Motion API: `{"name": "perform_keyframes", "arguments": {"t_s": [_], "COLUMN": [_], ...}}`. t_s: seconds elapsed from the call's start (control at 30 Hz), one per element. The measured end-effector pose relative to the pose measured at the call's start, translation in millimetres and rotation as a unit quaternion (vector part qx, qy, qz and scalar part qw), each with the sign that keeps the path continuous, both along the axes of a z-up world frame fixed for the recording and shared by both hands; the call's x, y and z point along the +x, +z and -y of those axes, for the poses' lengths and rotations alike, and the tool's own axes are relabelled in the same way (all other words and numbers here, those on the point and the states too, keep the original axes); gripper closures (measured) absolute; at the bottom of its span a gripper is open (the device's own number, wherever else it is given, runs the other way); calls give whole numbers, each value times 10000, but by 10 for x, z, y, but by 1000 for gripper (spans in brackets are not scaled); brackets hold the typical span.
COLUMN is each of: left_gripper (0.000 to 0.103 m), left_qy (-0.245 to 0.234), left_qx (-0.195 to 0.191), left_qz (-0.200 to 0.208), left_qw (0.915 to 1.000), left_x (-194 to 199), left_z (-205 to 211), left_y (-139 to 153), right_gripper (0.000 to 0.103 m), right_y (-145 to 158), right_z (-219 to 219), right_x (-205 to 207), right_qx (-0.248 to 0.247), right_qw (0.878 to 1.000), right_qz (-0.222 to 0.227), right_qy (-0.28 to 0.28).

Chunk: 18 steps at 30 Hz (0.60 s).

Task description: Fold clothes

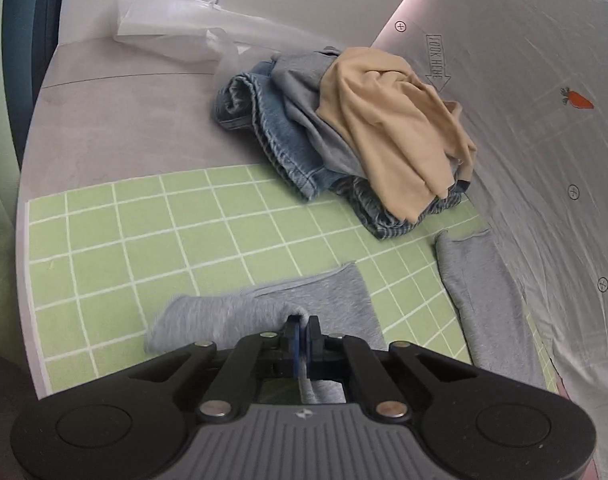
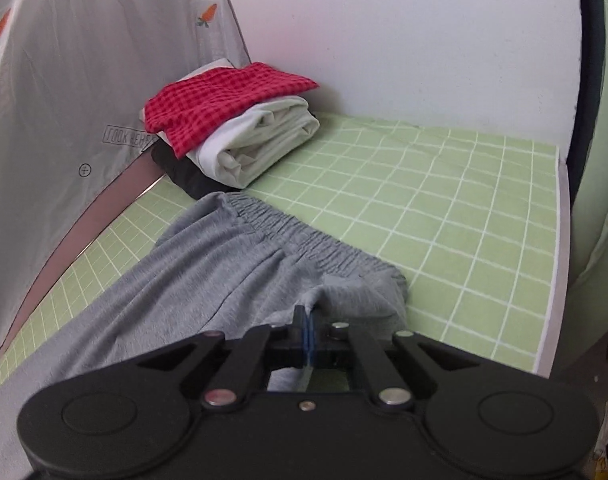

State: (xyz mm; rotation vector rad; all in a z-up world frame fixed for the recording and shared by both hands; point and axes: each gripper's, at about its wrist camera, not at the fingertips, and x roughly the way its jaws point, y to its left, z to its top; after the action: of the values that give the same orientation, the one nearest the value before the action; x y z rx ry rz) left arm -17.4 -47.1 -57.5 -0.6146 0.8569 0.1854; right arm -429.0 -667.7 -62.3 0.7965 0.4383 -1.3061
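So the big picture: a pair of grey sweatpants [image 2: 208, 264] lies spread on the green grid mat [image 2: 443, 208], long axis running from the elastic waistband [image 2: 304, 232] at about 12 o'clock of the right wrist view down toward 7 o'clock, where the legs go. In the left wrist view the leg end of the sweatpants [image 1: 311, 296] sits right at 12 o'clock off the fingers, with the other leg [image 1: 483, 292] lying apart at 2 o'clock.

The right gripper [image 2: 305, 316] is pinched fully closed on a bunched fold just under the waistband, cloth puckering up at the tips. The left gripper [image 1: 302, 322] is clamped tight on the near leg's hem, with a strip of grey fabric running back between the jaws. So each hand has one end, and the fold probably turns on carrying the near edge across toward 12 o'clock.

Around it: a folded stack topped by a red checked cloth [image 2: 224, 100] at 11 o'clock on the right side, an unfolded pile with jeans [image 1: 272, 128] and a tan garment [image 1: 391, 128] at 1 o'clock on the left. A carrot-print sheet [image 1: 543, 140] hangs at the far side.
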Motion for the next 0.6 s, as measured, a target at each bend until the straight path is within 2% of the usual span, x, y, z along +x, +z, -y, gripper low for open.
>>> {"name": "perform_keyframes", "arguments": {"t_s": [0.13, 0.2, 0.3, 0.37, 0.4, 0.43, 0.47, 0.53, 0.6], "left_gripper": [100, 100, 99, 87, 77, 73, 70, 60, 54], "left_qy": [-310, -572, -1373, -1683, -1769, -1822, -1800, -1770, -1719], "left_qx": [-20, 29, 301, 666, 835, 967, 1017, 1074, 1112], "left_qz": [247, 536, 1050, 1200, 1212, 1196, 1114, 851, 521], "left_qw": [9992, 9969, 9845, 9761, 9732, 9712, 9720, 9746, 9774], "left_x": [455, 919, 1829, 2297, 2496, 2649, 2699, 2694, 2625], "left_z": [329, 647, 1421, 1936, 2170, 2358, 2442, 2480, 2433], "left_y": [256, 431, 602, 609, 596, 571, 516, 348, 146], "right_gripper": [102, 102, 102, 101, 89, 77, 57, 50, 25], "right_y": [139, 259, 389, 425, 413, 396, 382, 366, 278], "right_z": [204, 453, 1010, 1444, 1680, 1876, 1985, 1969, 1781], "right_x": [281, 520, 1006, 1379, 1554, 1720, 1855, 1989, 2007], "right_qx": [-92, -214, -462, -583, -553, -468, -411, -554, -586], "right_qw": [9999, 9996, 9981, 9968, 9962, 9965, 9968, 9947, 9923], "right_qz": [-92, -117, 14, 76, 78, -43, -238, -459, -706], "right_qy": [34, 169, 398, 548, 662, 693, 645, 736, 832]}}
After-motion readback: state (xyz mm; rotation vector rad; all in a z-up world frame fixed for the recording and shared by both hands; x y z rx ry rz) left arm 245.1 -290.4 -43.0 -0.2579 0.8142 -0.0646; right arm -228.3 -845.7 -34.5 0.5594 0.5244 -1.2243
